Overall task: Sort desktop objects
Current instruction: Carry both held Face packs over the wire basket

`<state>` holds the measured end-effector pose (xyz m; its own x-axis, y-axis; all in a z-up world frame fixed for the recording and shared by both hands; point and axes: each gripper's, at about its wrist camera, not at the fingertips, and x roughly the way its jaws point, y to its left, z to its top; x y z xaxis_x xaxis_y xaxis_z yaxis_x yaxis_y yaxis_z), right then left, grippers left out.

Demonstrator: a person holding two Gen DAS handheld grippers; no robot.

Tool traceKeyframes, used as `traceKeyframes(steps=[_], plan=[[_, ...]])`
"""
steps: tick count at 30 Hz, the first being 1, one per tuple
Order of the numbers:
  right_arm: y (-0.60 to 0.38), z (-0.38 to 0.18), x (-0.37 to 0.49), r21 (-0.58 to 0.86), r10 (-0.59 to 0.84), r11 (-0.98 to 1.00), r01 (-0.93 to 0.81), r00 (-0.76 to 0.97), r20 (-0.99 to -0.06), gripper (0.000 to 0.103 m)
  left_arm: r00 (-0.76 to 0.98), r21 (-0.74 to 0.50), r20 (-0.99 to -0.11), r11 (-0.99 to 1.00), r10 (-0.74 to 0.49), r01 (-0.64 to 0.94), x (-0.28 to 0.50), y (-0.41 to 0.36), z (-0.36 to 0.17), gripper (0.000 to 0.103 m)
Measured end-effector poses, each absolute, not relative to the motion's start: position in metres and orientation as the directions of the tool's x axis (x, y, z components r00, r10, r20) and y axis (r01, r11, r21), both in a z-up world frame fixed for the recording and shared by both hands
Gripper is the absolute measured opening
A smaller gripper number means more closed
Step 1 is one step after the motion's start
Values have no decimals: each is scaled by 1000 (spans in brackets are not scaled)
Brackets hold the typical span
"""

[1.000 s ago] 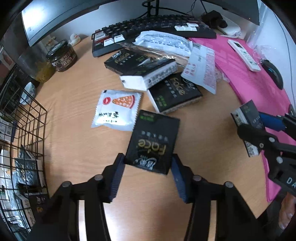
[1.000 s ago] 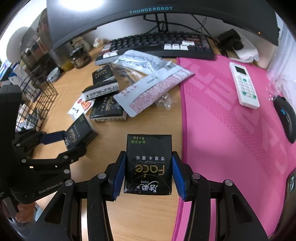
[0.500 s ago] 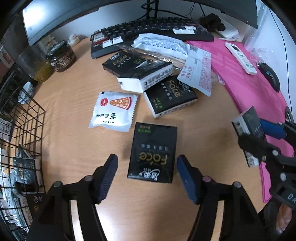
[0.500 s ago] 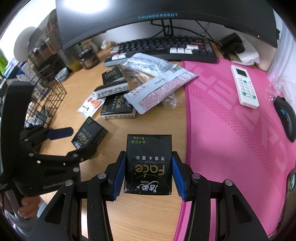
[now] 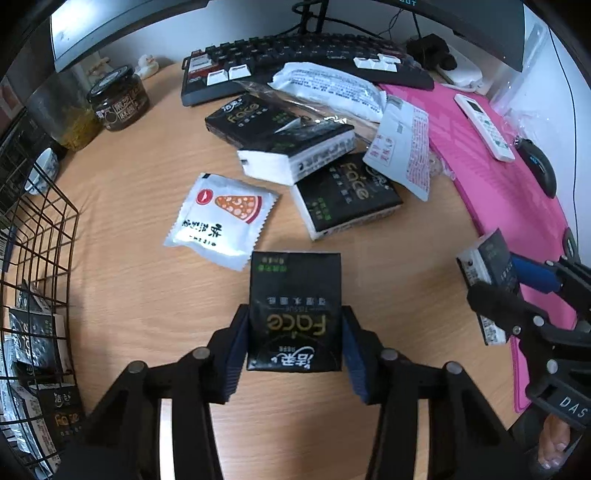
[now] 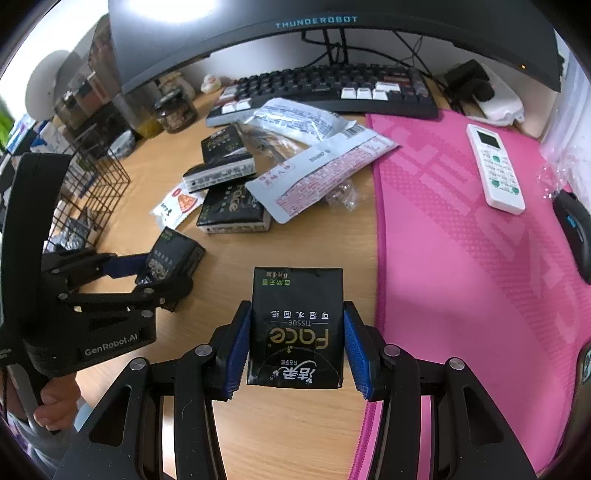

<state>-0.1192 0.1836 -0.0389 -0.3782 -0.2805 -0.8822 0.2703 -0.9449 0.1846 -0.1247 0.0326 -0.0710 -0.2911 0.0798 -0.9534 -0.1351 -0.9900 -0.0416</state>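
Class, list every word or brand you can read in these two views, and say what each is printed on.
"THUNDEROBOT": monitor bezel.
"GenRobot.AI": left claw body.
"Face" and "TISSUE": tissue pack in the right claw.
"Face": tissue pack in the left claw, whose jaws have just closed on it.
Sachet, jar and white wrappers: too small to read.

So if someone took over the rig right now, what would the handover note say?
Left gripper: jaws have just been closing on a black tissue pack on the desk.
Right gripper: shut on another pack.
Done: several packs already lie in the wire basket.
Left: three packs and a pizza sachet near the keyboard; both held packs probably go into the basket.
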Motion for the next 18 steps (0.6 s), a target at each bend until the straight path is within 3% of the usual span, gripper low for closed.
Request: traceKeyframes(steps=[10, 18], plan=[[167, -15, -108, 167, -285, -938, 304, -403, -870, 47, -358, -51, -929, -990, 97, -133, -104, 26, -33, 52], [95, 38, -99, 152, -359, -882, 446, -427, -830, 47, -484, -71, -872, -997, 68, -11, -67, -30, 24, 52]])
